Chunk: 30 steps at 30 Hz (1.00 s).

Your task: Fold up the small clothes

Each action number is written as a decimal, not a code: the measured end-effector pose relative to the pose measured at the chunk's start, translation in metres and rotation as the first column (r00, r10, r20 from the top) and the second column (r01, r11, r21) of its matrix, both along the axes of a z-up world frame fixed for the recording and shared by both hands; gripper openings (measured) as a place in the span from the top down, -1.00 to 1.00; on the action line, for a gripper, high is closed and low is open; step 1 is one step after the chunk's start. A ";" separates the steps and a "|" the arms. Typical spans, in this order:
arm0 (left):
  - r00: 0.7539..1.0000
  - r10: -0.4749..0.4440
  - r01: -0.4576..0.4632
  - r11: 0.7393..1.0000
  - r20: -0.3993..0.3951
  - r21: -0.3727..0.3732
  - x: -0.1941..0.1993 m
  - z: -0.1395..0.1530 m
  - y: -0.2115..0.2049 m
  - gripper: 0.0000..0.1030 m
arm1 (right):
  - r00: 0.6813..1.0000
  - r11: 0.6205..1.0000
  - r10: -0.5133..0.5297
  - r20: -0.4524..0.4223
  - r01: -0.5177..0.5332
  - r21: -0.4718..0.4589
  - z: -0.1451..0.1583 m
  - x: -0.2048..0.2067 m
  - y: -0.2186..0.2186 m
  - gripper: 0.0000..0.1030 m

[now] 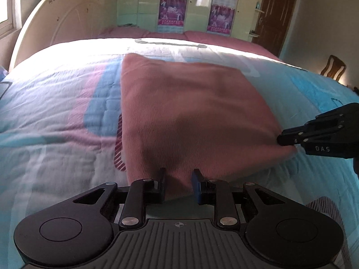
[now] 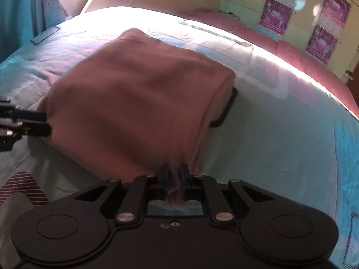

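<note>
A dusty-pink garment (image 1: 190, 112) lies folded flat on the bed; it also fills the middle of the right wrist view (image 2: 134, 103). My left gripper (image 1: 178, 174) straddles its near left corner with cloth between the fingers, jaws part way apart. It shows at the left of the right wrist view (image 2: 46, 123). My right gripper (image 2: 174, 170) is shut on the near right corner, with cloth bunched between its fingers. It shows at the right of the left wrist view (image 1: 281, 139). A dark red striped piece (image 1: 119, 148) peeks out under the garment's left edge.
The bed has a quilt (image 1: 56, 112) in light blue, pink and white. A cream headboard (image 1: 62, 18) stands at the far left, wardrobe doors with purple posters (image 1: 172, 11) behind. A wooden chair (image 1: 334, 67) stands right. A striped cloth (image 2: 20, 186) lies near left.
</note>
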<state>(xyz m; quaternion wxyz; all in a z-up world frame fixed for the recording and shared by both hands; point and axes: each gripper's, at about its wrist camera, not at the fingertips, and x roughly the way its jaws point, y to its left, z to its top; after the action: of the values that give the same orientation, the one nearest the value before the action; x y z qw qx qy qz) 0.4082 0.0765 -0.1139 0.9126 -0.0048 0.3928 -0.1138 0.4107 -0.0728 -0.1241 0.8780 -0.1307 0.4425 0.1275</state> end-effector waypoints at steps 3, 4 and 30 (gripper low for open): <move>1.000 0.013 -0.013 1.000 0.005 0.018 -0.010 0.001 -0.002 0.52 | 0.999 0.999 -0.032 0.009 0.032 0.014 0.002 -0.007 -0.006 0.71; 1.000 0.017 -0.018 1.000 0.008 0.024 -0.014 0.002 -0.002 0.52 | 0.999 0.999 -0.039 0.022 0.038 0.024 0.005 -0.011 -0.007 0.72; 0.942 0.111 -0.118 0.993 0.318 0.003 -0.206 0.112 -0.036 -0.59 | 0.938 0.956 -0.211 0.276 0.139 0.258 0.108 -0.208 -0.037 -0.39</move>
<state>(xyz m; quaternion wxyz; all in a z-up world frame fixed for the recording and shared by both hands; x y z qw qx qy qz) 0.2025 0.0403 -0.0023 0.9688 0.0009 0.2415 -0.0553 0.2025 -0.1094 -0.0156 0.9521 -0.0037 0.2956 0.0782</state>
